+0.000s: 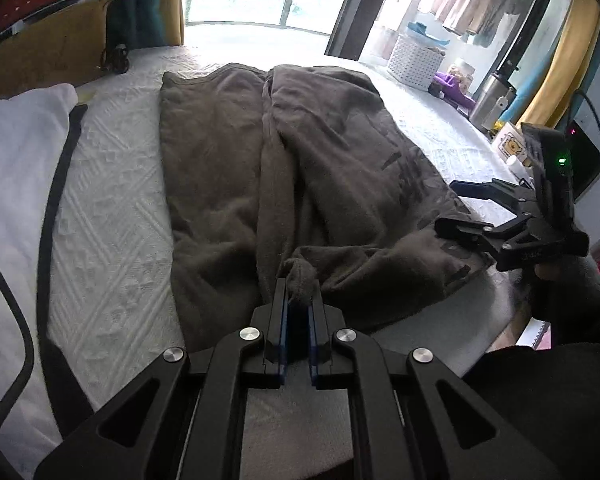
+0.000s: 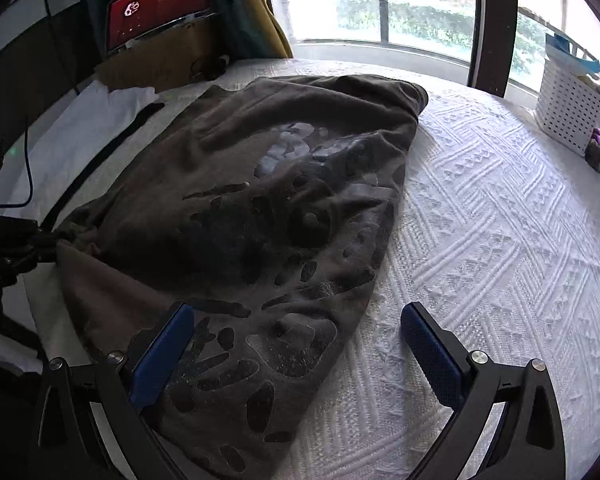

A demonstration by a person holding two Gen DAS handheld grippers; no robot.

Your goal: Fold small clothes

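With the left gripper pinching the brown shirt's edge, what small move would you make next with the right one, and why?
Probably close the right gripper on the brown shirt: its jaws stand open around the near hem, while the left gripper is already shut on a bunched corner, so both ends could then lift together off the bed cover.

White perforated basket (image 2: 571,108) by window (image 2: 420,12) – cardboard box (image 1: 56,48) w/ red panel (image 2: 156,6) far left.
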